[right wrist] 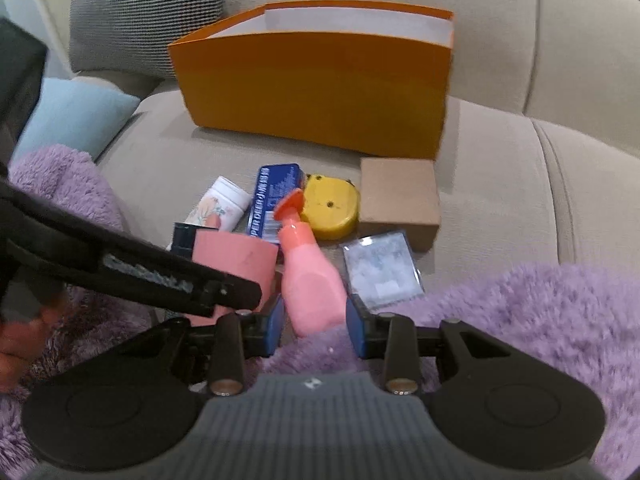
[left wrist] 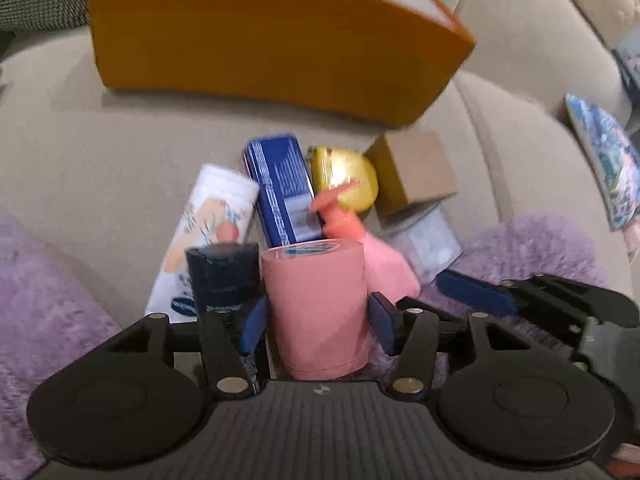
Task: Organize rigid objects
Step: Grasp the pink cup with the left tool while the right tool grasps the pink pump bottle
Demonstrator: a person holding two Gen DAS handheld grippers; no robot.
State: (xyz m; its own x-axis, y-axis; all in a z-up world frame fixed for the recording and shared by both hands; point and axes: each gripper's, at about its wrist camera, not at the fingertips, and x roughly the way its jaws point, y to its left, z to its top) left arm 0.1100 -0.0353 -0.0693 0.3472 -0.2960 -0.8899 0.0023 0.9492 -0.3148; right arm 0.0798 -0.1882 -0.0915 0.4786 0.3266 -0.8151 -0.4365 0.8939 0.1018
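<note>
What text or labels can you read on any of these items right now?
None reads clearly.
Blue tin: white print, too blurred.
White tube: blue oval logo, illegible.
Pink roll: blue label on top, illegible.
Dark bottle: label blurred.

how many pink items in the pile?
2. The pink cylinder stands between the left gripper's pads; the pink pump bottle lies just beside it, between the right gripper's pads. More could be hidden.
</note>
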